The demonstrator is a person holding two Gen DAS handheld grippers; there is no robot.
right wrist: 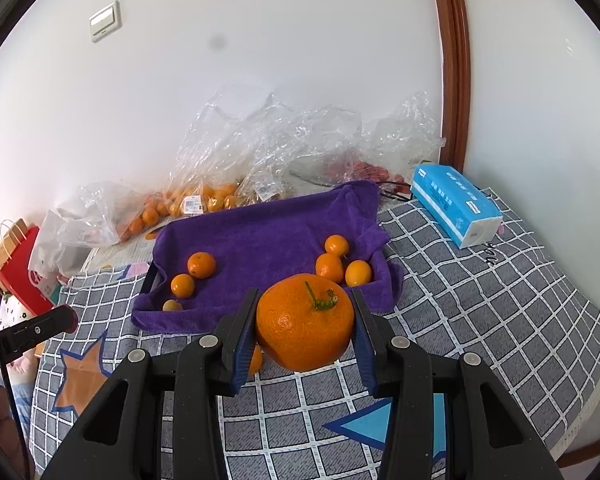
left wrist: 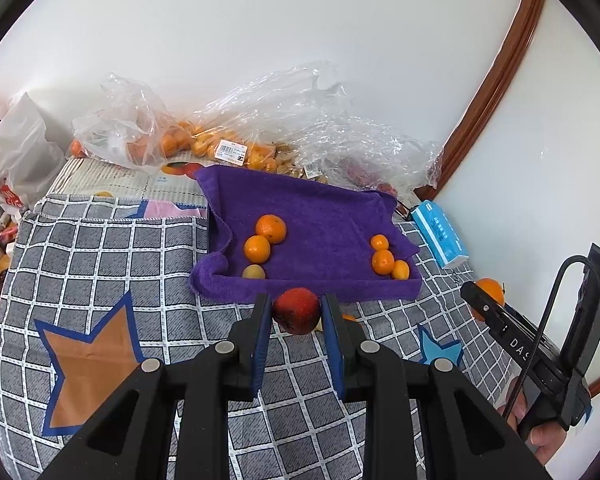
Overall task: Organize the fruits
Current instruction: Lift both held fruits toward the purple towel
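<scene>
My left gripper point(left wrist: 296, 308) is shut on a red fruit point(left wrist: 296, 314), held just before the near edge of a tray lined with a purple towel point(left wrist: 312, 208). My right gripper point(right wrist: 305, 312) is shut on a large orange point(right wrist: 305, 326) with a green stem, also held in front of the purple-towel tray point(right wrist: 260, 236). On the towel lie two oranges and a small yellow-green fruit point(left wrist: 254, 272) at the left, and three small oranges point(left wrist: 384, 258) at the right. The right gripper with its orange also shows at the right edge of the left wrist view point(left wrist: 486, 300).
Clear plastic bags of oranges point(left wrist: 204, 140) and red fruit lie behind the tray against the wall. A blue tissue pack point(right wrist: 456, 204) sits at the right. A small orange point(right wrist: 255, 360) lies on the checked cloth point(right wrist: 480, 300) under my right gripper. Bags point(right wrist: 16, 264) stand at the left.
</scene>
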